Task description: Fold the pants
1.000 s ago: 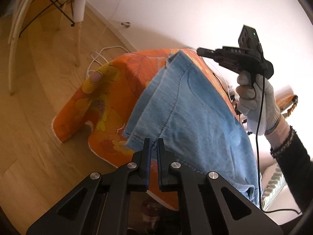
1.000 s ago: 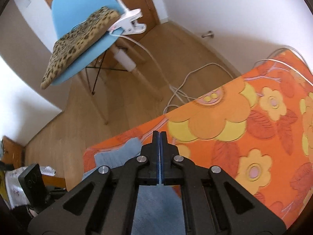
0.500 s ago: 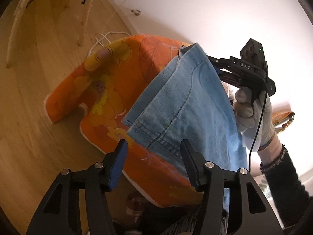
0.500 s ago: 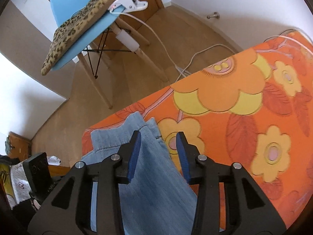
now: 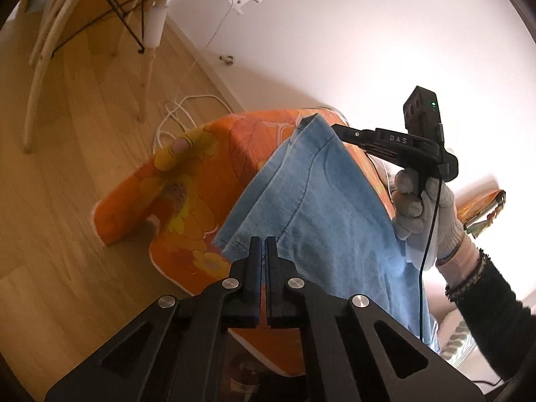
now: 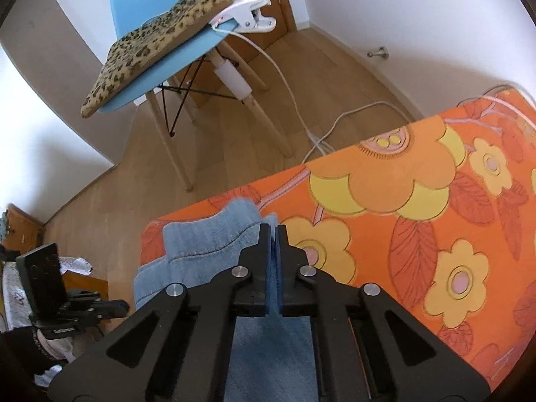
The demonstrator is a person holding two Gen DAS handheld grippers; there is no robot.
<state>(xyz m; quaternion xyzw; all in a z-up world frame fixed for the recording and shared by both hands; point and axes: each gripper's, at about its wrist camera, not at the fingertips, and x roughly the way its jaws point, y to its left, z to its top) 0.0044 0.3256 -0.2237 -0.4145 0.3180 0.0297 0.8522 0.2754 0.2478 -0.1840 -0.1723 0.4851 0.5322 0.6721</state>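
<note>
Light blue denim pants [image 5: 321,207] lie folded lengthwise on a table under an orange flowered cloth [image 5: 207,167]. My left gripper [image 5: 263,243] is shut on the near hem edge of the pants. A gloved hand [image 5: 422,211] holds my right gripper [image 5: 335,128] at the far corner of the denim. In the right wrist view that gripper [image 6: 272,231] is shut on the pants [image 6: 207,238] near the cloth's [image 6: 418,207] corner. The left gripper [image 6: 114,308] shows at the lower left, below the table edge.
A blue chair [image 6: 174,57] with a leopard-print cushion [image 6: 150,40] and a white clip lamp [image 6: 251,16] stands on the wooden floor beyond the table. White cables [image 6: 335,127] trail on the floor by the wall. A dark sleeve [image 5: 495,305] crosses the lower right.
Both grippers were shut, opened half a second ago with the denim edge between their fingers, and have closed again on it. The pants stay on the cloth.
</note>
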